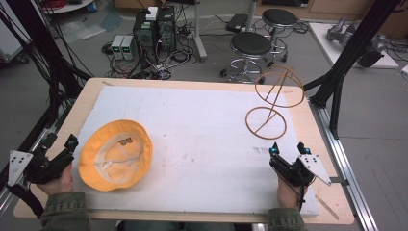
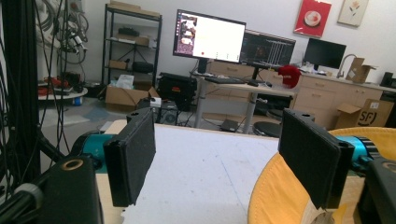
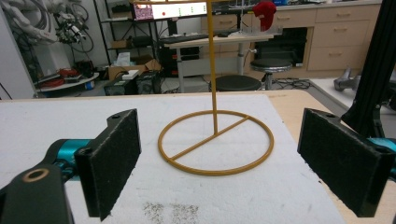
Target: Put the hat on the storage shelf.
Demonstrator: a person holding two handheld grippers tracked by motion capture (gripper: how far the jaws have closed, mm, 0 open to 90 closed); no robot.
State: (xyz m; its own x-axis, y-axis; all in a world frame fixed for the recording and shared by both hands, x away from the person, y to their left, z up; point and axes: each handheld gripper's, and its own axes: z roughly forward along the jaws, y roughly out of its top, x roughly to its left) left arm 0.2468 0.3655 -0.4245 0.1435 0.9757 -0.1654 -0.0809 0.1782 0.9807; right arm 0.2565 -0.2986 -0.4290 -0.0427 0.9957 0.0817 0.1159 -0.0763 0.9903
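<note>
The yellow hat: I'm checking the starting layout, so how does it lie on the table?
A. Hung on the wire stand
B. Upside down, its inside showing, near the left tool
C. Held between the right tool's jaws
B: the yellow hat lies opening-up on the white mat, beside the left tool.

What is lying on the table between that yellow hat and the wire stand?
Nothing: in the high view, the white mat is bare between the yellow hat and the wire stand, apart from faint smudges.
</note>
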